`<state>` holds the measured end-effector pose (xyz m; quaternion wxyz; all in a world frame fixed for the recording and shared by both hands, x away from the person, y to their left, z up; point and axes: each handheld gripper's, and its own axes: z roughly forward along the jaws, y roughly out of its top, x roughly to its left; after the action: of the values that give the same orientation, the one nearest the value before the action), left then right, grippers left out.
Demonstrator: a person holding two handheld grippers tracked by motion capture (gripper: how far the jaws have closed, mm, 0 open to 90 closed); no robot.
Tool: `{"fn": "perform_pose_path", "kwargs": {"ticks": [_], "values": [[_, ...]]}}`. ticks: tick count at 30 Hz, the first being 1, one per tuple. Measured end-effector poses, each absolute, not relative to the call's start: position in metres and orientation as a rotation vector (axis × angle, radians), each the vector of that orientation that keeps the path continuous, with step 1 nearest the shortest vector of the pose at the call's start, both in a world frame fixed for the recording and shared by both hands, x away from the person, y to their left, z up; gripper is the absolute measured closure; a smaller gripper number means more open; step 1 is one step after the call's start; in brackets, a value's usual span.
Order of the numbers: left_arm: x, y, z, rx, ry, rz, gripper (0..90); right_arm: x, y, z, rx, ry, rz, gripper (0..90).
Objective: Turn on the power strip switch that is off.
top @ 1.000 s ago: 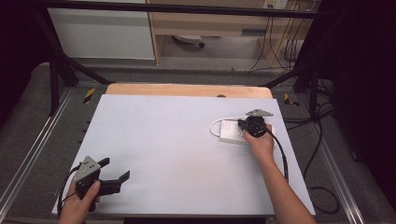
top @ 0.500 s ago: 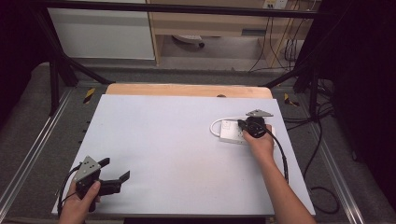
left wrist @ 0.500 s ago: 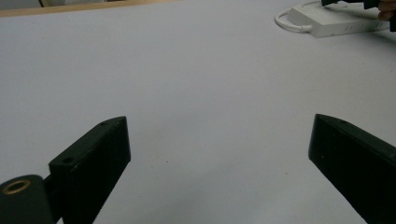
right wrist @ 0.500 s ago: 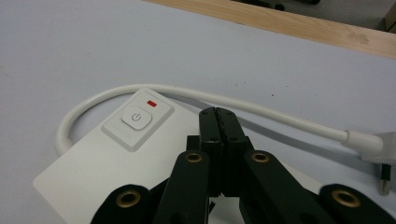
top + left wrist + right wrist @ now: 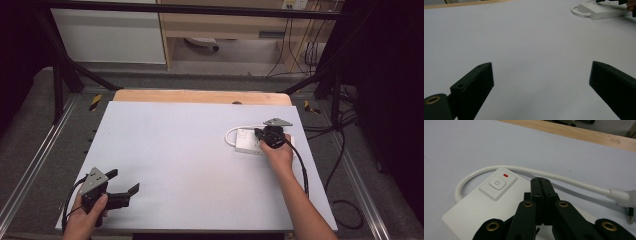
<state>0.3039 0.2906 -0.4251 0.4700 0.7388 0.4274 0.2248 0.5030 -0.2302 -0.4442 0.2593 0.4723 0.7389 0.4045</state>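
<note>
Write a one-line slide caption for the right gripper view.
Shut right gripper poised over white power strip, near its power button.

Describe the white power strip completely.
The power strip is a flat white plastic block lying on the white table near its far right side. It has a square power button beside a small red light. Its white cable loops around to a plug. The shut right tool hovers above it; contact is unclear.
</note>
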Motion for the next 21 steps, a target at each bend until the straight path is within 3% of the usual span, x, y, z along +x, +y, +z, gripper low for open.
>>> {"fn": "perform_pose_path", "kwargs": {"ticks": [21], "values": [[0.3035,0.2902,-0.4253,1.814,1.047,0.548,5.7,0.5023,-0.2265,-0.4470,1.266,2.002,1.091,90.0]]}}
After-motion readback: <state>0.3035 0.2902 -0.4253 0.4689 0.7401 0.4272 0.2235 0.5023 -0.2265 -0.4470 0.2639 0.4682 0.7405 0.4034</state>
